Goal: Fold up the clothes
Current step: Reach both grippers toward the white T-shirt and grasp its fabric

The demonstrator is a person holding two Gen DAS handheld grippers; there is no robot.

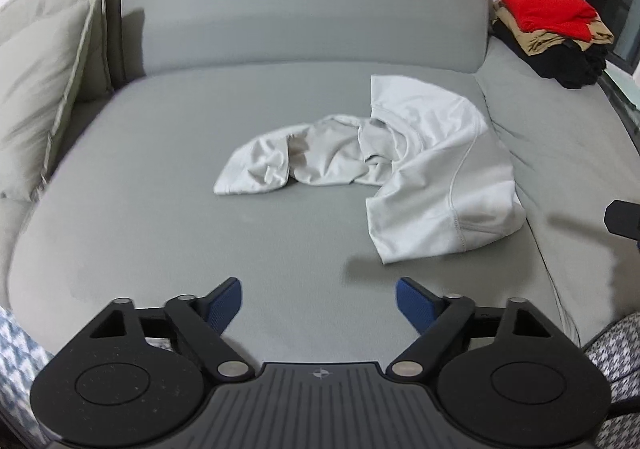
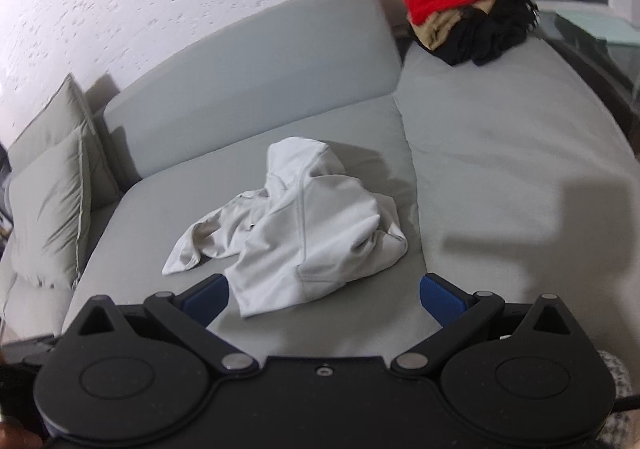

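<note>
A pale grey garment point(image 1: 400, 165) lies crumpled on the seat of the grey sofa point(image 1: 160, 233), near the seam between two seat cushions, with one sleeve-like part trailing away from that seam and the bulk heaped beside it. It is not flat and shows no fold lines. At the far end of the sofa, well apart from the garment, sits a pile of clothes point(image 2: 464, 5) with a red piece on top, tan and black ones under it; whether they are neatly folded I cannot tell.

The left hand-held gripper point(image 1: 319, 301) hangs over bare seat in front of the garment, its blue pads spread wide and holding nothing. The right hand-held gripper point(image 2: 323, 295) is just at the garment's near hem, also spread wide and empty; the hem shows between its fingers, though whether it touches is unclear.

Risks from here, as I judge them: the cloth is bunched in layers, so a pinch at the hem could catch two layers at once and lift the garment twisted. The thin fabric may slip from the pads. Dragging it across the seam could snag it in the gap.
</note>
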